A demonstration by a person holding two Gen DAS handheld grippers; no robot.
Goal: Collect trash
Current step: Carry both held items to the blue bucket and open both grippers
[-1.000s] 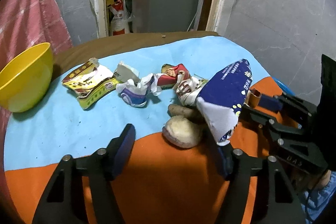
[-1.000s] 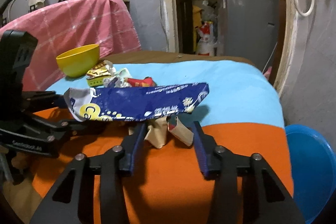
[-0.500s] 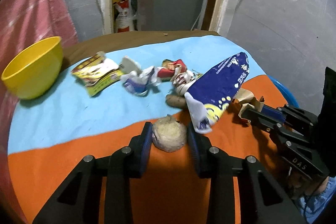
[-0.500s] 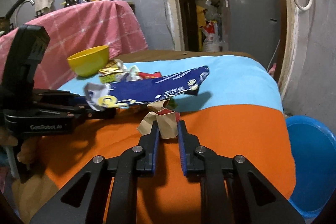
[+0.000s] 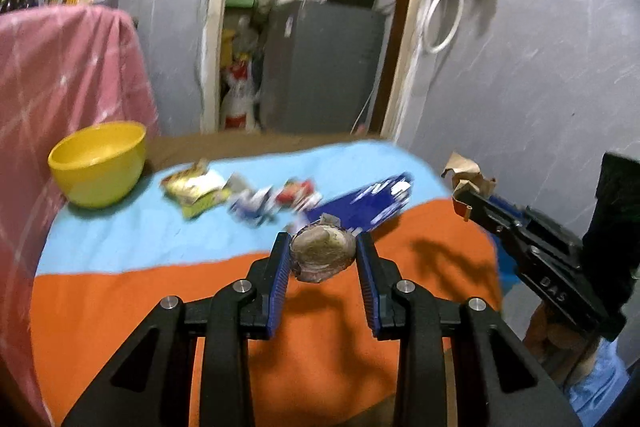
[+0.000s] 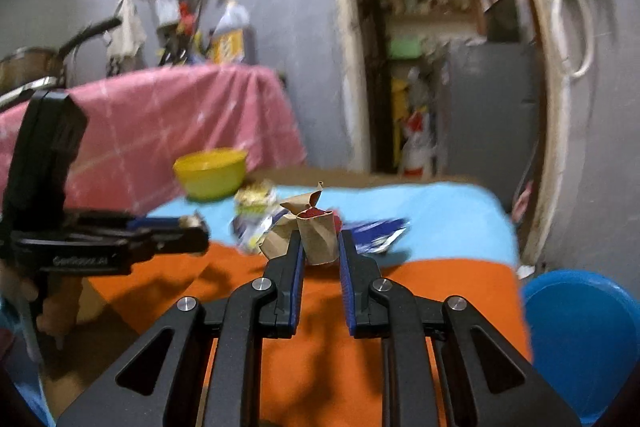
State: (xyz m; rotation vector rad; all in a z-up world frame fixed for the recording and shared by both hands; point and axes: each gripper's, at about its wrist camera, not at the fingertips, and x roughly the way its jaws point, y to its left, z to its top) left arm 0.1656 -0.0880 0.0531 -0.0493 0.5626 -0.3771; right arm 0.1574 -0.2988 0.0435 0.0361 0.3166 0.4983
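My left gripper (image 5: 322,247) is shut on a round, pale brown crumpled lump (image 5: 323,258), held up above the orange part of the table cloth (image 5: 120,311). My right gripper (image 6: 319,241) is shut on a crumpled brown paper scrap (image 6: 316,231) with a red patch, also lifted off the table. That right gripper (image 5: 472,193) with its brown paper scrap (image 5: 466,171) shows at the right of the left wrist view. On the blue cloth lie a dark blue snack bag (image 5: 372,203), a yellow wrapper (image 5: 196,187) and several other crumpled wrappers (image 5: 272,203).
A yellow bowl (image 5: 98,163) stands at the table's far left, next to a pink checked cloth (image 5: 60,87). A blue plastic tub (image 6: 580,339) sits on the floor right of the table. Behind the table are a grey wall and an open doorway with a grey fridge (image 5: 320,67).
Both grippers closed, the left on the brown lump, the right on the brown paper scrap, and both lifted their pieces off the table. The blue bag now lies flatter on the cloth.
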